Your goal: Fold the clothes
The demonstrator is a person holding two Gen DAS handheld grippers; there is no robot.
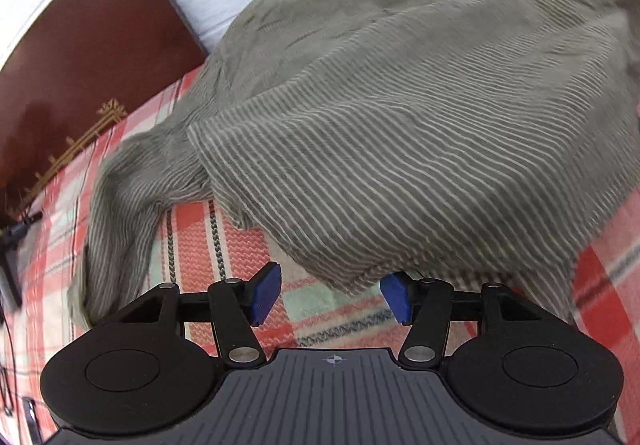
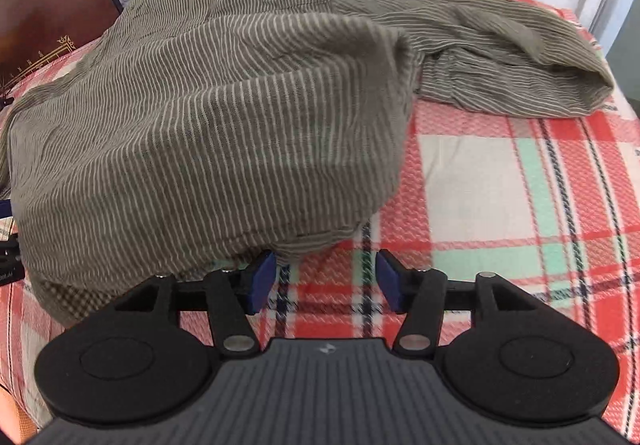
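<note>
I'm hovering both claws released over the near hem of the olive white-striped long-sleeve shirt, which is lying puffed up on the red plaid bed blanket. Left claw and right claw are gripping nothing; likely lining up hem corners.

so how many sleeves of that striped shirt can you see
2. One sleeve trails off the striped shirt at its left side in the left wrist view; the other sleeve lies stretched across the plaid blanket at upper right in the right wrist view.
</note>
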